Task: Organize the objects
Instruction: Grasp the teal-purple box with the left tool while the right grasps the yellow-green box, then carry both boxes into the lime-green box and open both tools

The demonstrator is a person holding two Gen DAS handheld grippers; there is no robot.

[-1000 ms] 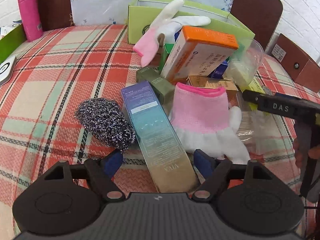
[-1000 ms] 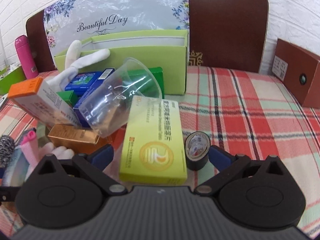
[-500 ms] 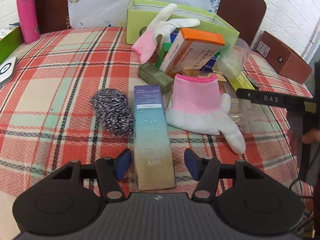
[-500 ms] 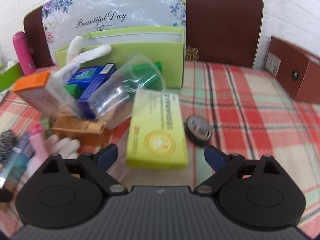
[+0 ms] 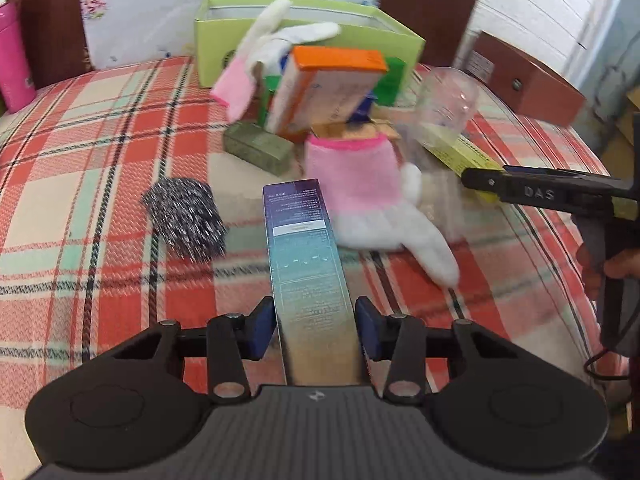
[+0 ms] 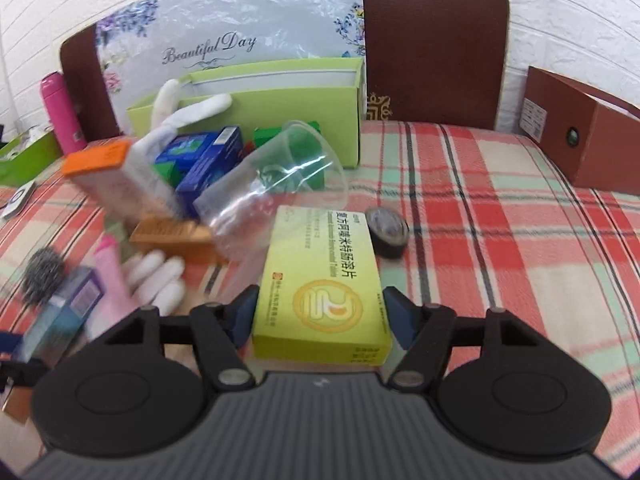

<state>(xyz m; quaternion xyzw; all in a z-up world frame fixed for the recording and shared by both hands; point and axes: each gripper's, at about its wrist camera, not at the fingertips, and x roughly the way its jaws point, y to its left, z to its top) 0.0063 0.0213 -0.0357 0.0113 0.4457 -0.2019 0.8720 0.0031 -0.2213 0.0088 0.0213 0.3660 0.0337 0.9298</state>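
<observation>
Left gripper (image 5: 315, 322): jaws have just been closing on the near end of the tall purple-teal box (image 5: 305, 264); both blue pads sit against its sides, pinching it.
Right gripper (image 6: 320, 318): jaws have just been closing around the yellow medicine box (image 6: 322, 280); the pads stand at its two long sides, apparently just in contact, so I read it as clamped.
Near the left gripper: a steel scourer (image 5: 185, 218) lies just left of the tall box, a pink-and-white glove (image 5: 372, 204) just right of it.
Near the right gripper: a roll of black tape (image 6: 387, 232) sits just right of the yellow box's far end; a clear plastic cup (image 6: 276, 196) lies tipped on its side, touching the far left corner.
Farther out: an orange-topped box (image 5: 324, 88), blue and green cartons and a second glove are heaped in front of the green open box (image 5: 400, 44) at the far side of the plaid tablecloth (image 5: 100, 152).
Progress: early, by my judgement. Almost everything lies loose on the cloth; the green box looks nearly unfilled, and the two gripped boxes are only the start.
Change from the earlier frames: both grippers were spread wide around their boxes; now the gaps are gone. The tall box, which lay slantwise, lines up straight with the left gripper.
</observation>
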